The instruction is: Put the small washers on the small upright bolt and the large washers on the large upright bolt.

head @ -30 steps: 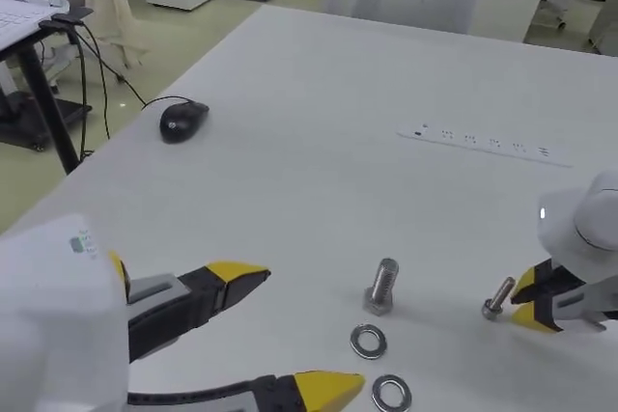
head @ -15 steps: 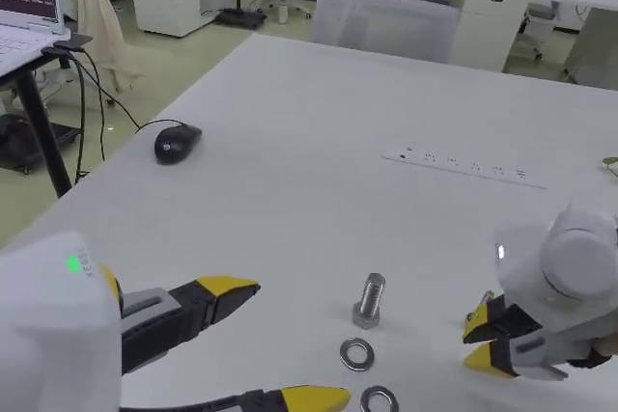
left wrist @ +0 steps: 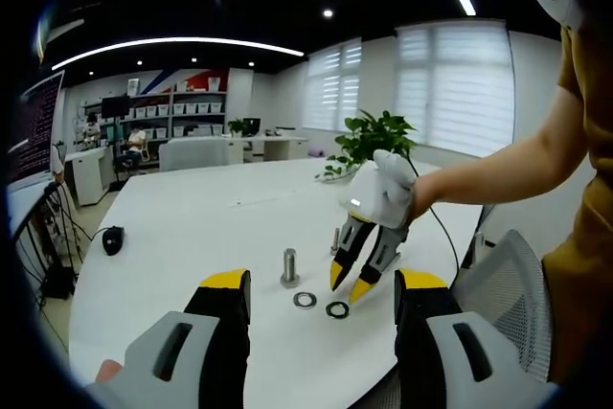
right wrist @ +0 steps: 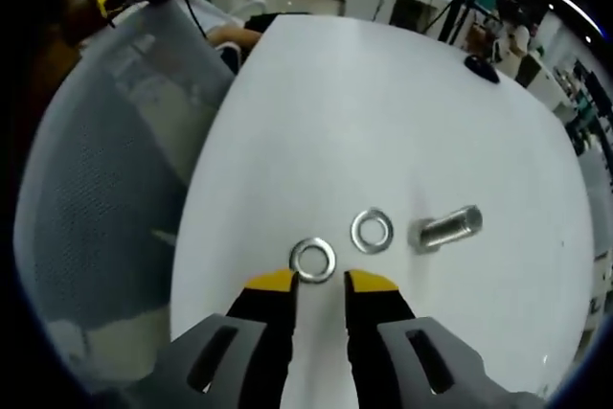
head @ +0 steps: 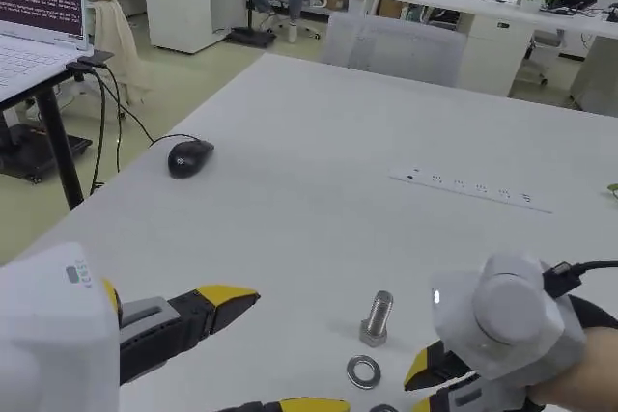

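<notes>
- Washers such as the near washer [right wrist: 313,261] are thin, stiff metal rings. I judge them light and slick, and apt to skid on the desk [right wrist: 383,102] if a tip nudges them.
- Best hold, I judge, is across the ring's band, with one tip through the hole and the other on the outer edge. It lies flat, so there is almost no side to pinch.
- My right gripper [right wrist: 319,283] has its jaws slightly apart and pinches nothing.
- The near washer lies just ahead of the tips, in line with the gap. I cannot tell whether a tip touches it.
- The second washer [right wrist: 372,230] lies just beside the first, between it and the upright bolt [right wrist: 445,227], which stands on its head nearby.
- My left gripper [left wrist: 324,280] is spread wide and empty, well back from the parts. In its view the right gripper points tips-down just over the washers.
</notes>
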The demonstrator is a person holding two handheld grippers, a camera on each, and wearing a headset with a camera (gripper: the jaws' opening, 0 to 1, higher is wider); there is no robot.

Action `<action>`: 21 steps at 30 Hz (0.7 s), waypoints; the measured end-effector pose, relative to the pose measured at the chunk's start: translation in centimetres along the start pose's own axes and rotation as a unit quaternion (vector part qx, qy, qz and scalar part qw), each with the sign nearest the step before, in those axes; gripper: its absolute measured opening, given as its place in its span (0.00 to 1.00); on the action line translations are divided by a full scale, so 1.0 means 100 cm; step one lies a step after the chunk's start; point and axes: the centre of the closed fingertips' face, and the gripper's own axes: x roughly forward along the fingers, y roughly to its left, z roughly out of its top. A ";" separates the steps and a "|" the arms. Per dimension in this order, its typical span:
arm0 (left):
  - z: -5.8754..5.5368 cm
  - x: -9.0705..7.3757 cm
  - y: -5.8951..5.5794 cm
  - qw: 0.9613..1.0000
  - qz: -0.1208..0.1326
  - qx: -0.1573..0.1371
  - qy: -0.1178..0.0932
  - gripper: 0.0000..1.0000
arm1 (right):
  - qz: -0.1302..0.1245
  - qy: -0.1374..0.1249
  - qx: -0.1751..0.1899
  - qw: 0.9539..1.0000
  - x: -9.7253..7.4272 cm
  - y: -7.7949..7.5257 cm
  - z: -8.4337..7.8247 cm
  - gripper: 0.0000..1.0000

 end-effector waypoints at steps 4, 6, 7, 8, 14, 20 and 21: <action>-0.001 0.000 0.001 1.000 0.000 -0.001 -0.001 0.60 | 0.015 0.010 -0.006 1.000 0.011 0.006 0.001 0.27; 0.000 0.000 0.001 1.000 -0.001 -0.002 -0.003 0.60 | 0.013 0.015 -0.012 1.000 0.015 0.006 0.000 0.31; 0.000 0.000 0.001 1.000 -0.001 -0.002 -0.002 0.60 | 0.014 0.015 -0.011 1.000 0.017 0.006 0.000 0.32; 0.000 0.000 0.001 1.000 -0.001 -0.001 -0.001 0.60 | 0.014 0.015 -0.012 1.000 0.018 0.006 0.001 0.32; 0.000 0.002 0.001 1.000 -0.003 -0.004 0.000 0.60 | 0.029 0.013 -0.017 0.999 0.022 0.009 0.000 0.31; 0.000 0.004 0.003 1.000 -0.001 -0.006 -0.001 0.60 | 0.034 0.009 -0.026 0.999 0.022 0.009 0.000 0.31; 0.000 0.004 0.004 1.000 -0.001 -0.007 -0.001 0.60 | 0.034 0.009 -0.026 0.999 0.022 0.009 0.000 0.31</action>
